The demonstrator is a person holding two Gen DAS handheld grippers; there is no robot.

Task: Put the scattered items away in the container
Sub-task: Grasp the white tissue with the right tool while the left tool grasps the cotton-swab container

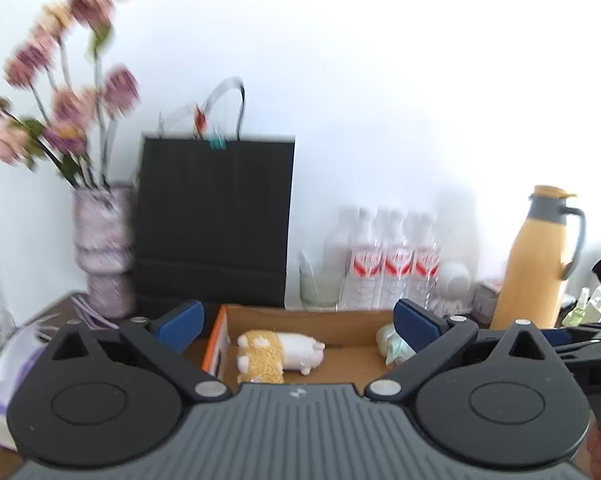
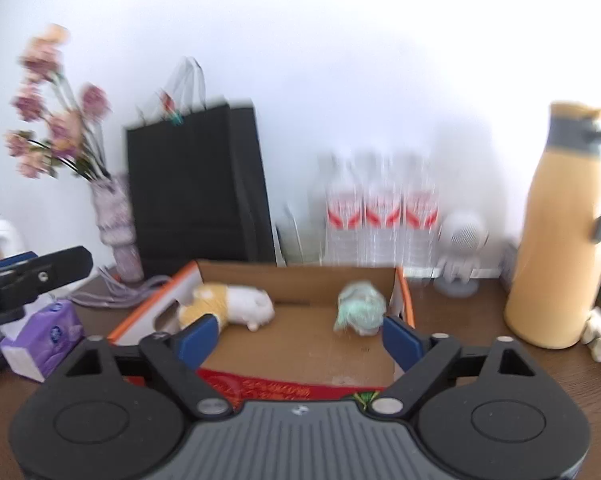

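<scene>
Cardboard box sits open on the brown tabletop, holding a white-and-yellow plush toy at its left end and a pale green plush toy at its right end, the two well apart. Both grippers hang before the box with nothing between their blue pads: the left gripper has its jaws spread wide, and so does the right gripper. Behind the box stand a black paper bag, water bottles and a vase of flowers; a yellow thermos stands to the right, a purple tissue pack to the left.
</scene>
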